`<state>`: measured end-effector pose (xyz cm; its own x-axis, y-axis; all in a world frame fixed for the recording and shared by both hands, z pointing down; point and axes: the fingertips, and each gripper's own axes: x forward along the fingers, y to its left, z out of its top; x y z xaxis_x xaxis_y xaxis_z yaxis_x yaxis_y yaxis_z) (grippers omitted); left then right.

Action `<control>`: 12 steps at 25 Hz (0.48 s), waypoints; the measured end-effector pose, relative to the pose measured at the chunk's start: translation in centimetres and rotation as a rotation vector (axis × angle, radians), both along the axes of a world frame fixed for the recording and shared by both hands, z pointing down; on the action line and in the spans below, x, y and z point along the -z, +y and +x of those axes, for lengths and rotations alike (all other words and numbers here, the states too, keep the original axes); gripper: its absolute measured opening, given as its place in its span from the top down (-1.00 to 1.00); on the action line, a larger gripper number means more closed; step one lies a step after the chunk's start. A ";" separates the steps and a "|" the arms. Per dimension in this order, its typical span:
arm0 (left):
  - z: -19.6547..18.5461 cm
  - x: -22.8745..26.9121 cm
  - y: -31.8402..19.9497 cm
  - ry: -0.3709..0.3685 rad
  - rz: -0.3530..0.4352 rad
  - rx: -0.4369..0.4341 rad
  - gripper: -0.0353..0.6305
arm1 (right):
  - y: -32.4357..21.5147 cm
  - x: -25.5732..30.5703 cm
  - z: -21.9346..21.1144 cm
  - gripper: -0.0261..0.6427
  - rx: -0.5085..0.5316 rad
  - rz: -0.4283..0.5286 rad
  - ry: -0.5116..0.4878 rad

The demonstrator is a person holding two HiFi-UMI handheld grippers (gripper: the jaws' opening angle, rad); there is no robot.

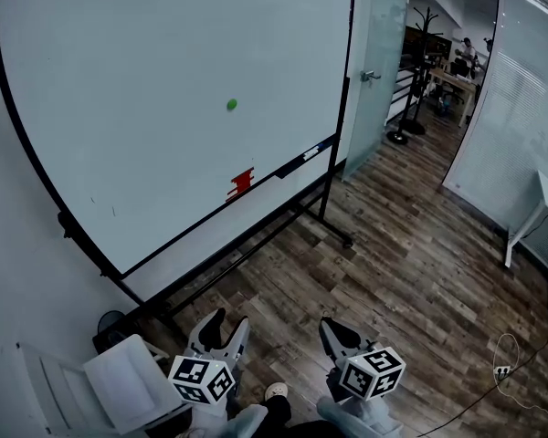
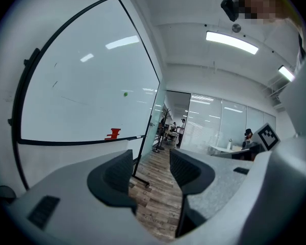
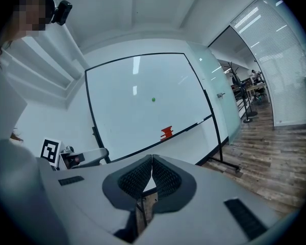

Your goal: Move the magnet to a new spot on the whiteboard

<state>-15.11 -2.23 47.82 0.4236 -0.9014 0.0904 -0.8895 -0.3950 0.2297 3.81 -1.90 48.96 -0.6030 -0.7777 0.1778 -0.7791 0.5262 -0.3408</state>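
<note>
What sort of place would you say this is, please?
Most likely an office: a freestanding whiteboard with a green magnet on it, a wood floor, and a glass door with a desk beyond.
</note>
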 end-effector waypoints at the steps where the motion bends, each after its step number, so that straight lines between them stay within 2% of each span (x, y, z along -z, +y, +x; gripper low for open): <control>1: -0.1 0.0 -0.7 0.001 0.001 -0.002 0.23 | -0.7 0.0 -0.1 0.84 -0.002 0.001 0.001; 12: -1.8 -0.2 -7.7 -0.003 0.008 -0.008 0.23 | -7.3 -0.2 -1.2 0.84 -0.022 0.009 -0.009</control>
